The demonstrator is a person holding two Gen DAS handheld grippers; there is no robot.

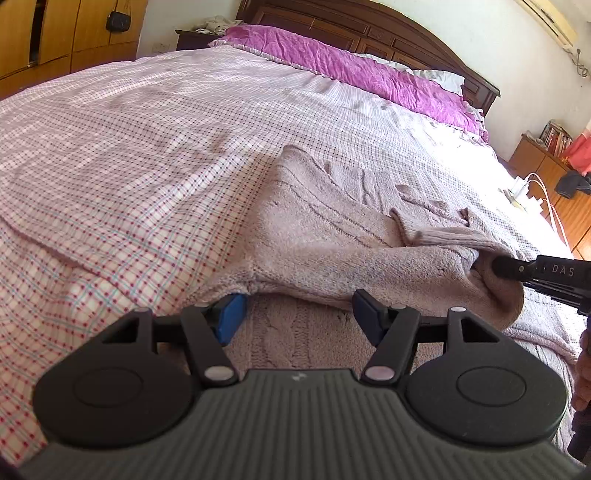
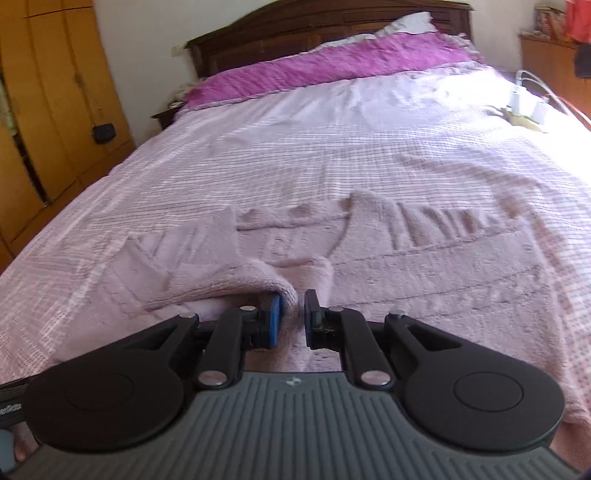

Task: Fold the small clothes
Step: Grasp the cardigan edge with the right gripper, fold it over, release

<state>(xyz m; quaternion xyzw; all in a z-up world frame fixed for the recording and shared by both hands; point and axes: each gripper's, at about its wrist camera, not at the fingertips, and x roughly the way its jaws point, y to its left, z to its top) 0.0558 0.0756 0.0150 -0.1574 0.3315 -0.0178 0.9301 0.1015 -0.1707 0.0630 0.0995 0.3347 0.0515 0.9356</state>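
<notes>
Soft cloth on dark wood

The sweater (image 1: 325, 236) is fuzzy pale-pink cable knit; the checked bedspread (image 1: 129, 155) is thin woven cotton; the headboard (image 2: 295, 33) is dark polished wood; the left gripper (image 1: 297, 314) is matt black plastic with blue rubbery pads (image 1: 231, 317).

Pale pink cable-knit sweater (image 1: 332, 236); pink-checked bedspread (image 1: 147, 155); magenta pillow (image 1: 351, 66); blue claw pads (image 1: 231, 317).

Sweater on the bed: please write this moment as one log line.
stage: mid-fold | right gripper: shut on sweater | left gripper: open, at sweater edge | surface: checked bedcover
</notes>
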